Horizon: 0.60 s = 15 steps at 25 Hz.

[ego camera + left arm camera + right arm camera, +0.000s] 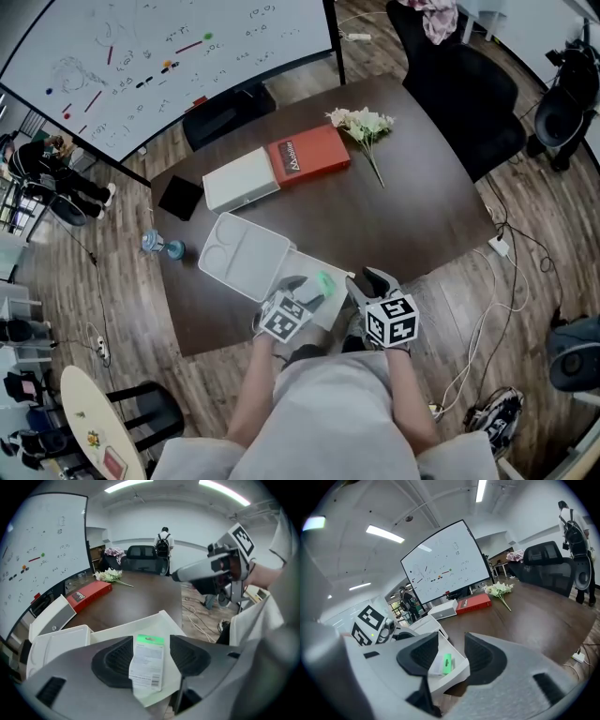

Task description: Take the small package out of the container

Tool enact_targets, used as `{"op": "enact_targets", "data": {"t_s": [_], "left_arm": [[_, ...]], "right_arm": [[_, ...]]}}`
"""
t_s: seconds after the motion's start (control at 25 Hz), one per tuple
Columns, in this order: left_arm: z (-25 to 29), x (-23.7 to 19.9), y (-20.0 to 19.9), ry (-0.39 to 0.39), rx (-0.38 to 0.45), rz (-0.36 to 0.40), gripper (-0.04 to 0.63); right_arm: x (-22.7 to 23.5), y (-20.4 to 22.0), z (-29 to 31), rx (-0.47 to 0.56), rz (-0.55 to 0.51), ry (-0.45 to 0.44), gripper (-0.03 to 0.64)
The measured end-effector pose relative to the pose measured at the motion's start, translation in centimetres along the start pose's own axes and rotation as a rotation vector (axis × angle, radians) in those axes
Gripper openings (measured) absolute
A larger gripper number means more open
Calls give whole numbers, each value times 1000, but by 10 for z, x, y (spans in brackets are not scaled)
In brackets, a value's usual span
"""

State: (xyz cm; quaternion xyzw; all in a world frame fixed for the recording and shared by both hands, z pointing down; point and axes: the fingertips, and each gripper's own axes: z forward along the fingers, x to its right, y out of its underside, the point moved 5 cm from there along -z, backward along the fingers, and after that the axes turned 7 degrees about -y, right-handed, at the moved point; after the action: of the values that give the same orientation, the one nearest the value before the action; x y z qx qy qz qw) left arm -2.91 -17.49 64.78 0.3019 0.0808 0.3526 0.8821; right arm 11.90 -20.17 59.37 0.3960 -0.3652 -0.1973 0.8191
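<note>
Dark table (412,187) below me. White container (302,259) sits open at the table's near edge, its lid (246,253) lying flat alongside. My left gripper (305,289) hangs over the container, jaws spread, nothing pinched. My right gripper (367,279) is just beside it, jaws likewise spread and empty. Small package (147,660) — green-topped, with a printed label — lies flat inside the container, framed between my left jaws but touched by neither pad.
</note>
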Motion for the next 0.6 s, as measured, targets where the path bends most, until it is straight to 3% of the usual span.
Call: {"op": "enact_targets", "data": {"t_s": [0.24, 0.6], "left_arm": [[13, 4, 13, 9, -110, 66, 255], [30, 11, 15, 37, -200, 146, 282]], "right_arm": [[9, 2, 0, -33, -4, -35, 178], [32, 4, -9, -36, 20, -22, 178]]}}
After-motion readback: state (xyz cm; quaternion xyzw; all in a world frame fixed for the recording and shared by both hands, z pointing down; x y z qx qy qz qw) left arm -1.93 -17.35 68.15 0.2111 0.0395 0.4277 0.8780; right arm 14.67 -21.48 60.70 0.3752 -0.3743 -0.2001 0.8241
